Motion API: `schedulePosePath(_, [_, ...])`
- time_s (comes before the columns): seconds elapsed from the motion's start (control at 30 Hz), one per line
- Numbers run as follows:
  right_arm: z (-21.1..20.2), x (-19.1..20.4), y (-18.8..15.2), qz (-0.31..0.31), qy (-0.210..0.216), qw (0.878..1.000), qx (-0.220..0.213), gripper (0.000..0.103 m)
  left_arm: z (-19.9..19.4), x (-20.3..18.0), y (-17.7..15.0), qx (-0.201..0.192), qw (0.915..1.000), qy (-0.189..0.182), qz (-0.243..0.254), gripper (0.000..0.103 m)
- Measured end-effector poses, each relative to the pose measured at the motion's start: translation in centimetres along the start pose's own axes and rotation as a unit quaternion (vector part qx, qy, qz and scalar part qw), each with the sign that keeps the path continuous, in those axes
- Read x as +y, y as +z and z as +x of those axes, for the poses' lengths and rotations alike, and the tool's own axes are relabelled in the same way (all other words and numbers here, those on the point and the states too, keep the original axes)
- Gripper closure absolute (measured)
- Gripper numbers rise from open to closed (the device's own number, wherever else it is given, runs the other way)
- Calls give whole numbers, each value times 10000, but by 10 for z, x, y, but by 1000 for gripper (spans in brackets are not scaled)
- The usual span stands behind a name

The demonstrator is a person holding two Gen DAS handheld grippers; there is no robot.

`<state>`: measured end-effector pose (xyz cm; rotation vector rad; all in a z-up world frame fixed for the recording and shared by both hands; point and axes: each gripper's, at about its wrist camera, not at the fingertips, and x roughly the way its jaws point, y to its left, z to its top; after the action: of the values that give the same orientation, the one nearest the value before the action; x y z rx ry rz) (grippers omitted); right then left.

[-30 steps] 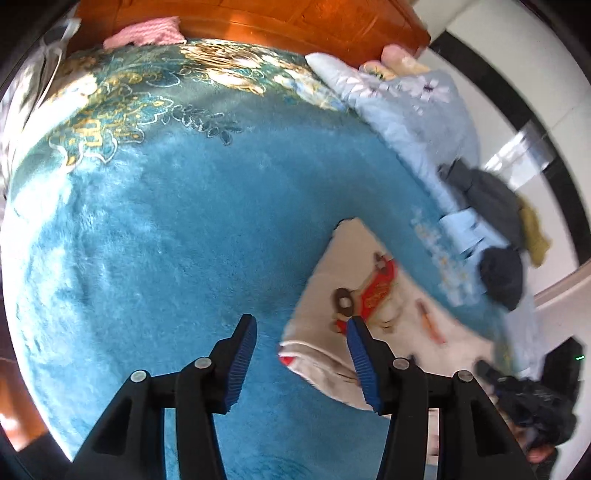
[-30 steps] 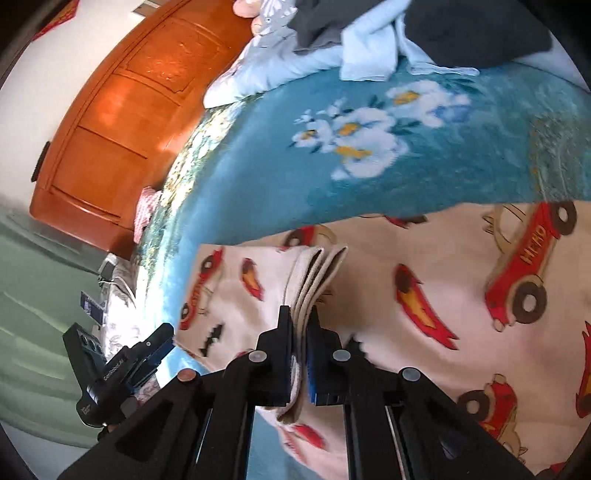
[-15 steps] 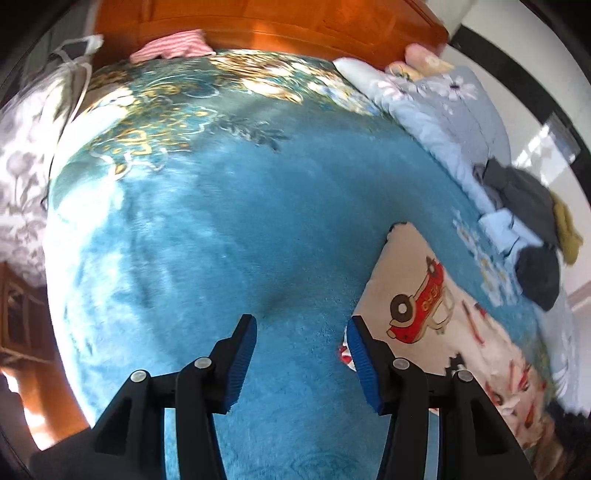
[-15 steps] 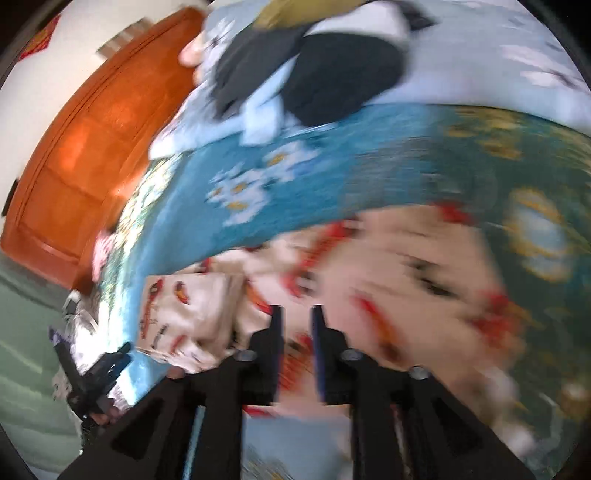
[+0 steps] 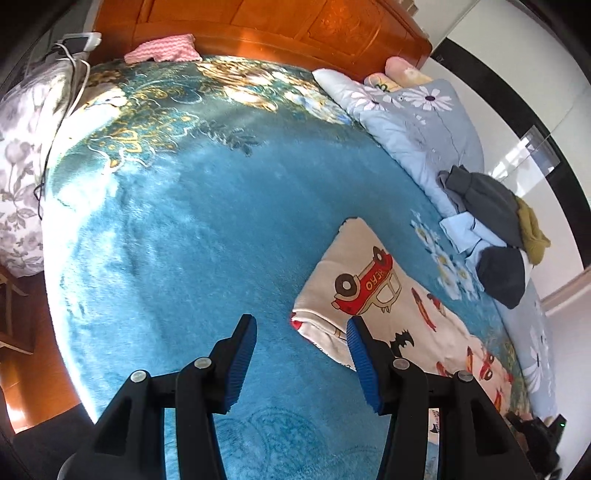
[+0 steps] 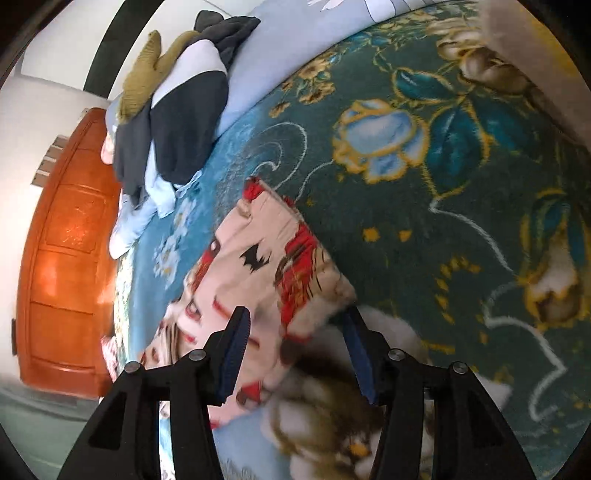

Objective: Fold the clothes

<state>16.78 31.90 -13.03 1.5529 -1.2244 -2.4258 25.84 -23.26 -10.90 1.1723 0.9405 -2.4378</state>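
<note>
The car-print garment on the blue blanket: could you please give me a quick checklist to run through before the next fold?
1. Left claw open, holding nothing: ok.
2. Right claw open, holding nothing: ok.
3. Car-print garment folded over, lying on the blue blanket: ok.
4. Garment apart from the clothes pile: ok.
5. Fold edges aligned: cannot tell, right wrist view blurred.

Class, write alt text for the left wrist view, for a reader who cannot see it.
An open left gripper hovers over a blue plush blanket, beside a folded cream garment printed with red cars. Unfolded dark clothes lie behind it, near a wooden headboard.
</note>
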Motion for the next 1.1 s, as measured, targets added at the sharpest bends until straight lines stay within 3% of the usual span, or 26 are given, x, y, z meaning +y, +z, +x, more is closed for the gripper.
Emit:
schedulePosePath(0.1, [6, 6, 3, 8, 141, 9997, -202, 51, -7, 9, -1, -59, 9999, -5, -111, 48])
schedulePosePath(0.13, [10, 6, 4, 8, 275, 9995, -127, 64, -8, 12, -1, -47, 9999, -26, -158, 48])
schedulePosePath(0.2, [21, 4, 7, 121, 464, 9988, 69, 82, -10, 17, -1, -65, 9997, -67, -221, 47])
schedulePosePath(0.37, [18, 18, 12, 120, 346, 9993, -35, 88, -17, 28, -2, -139, 9994, -151, -278, 47])
schedulePosePath(0.53, [-5, 96, 10, -960, 291, 9944, -332, 90, -19, 40, -1, -149, 9986, -292, -419, 46])
schedulePosePath(0.7, [-8, 207, -24, -2381, 469, 9691, -442, 91, -22, 53, 1, -179, 9975, -415, -543, 45])
schedulePosePath(0.9, [37, 322, -99, -3583, 725, 9306, -202, 92, -30, 78, 7, -285, 9956, -471, -763, 44])
schedulePosePath(1.03, [85, 361, -166, -4288, 561, 9015, 176, 92, -33, 97, 9, -318, 9940, -481, -926, 43])
schedulePosePath(1.1, [112, 359, -193, -4461, 419, 8926, 501, 92, -33, 104, 9, -316, 9935, -478, -988, 43])
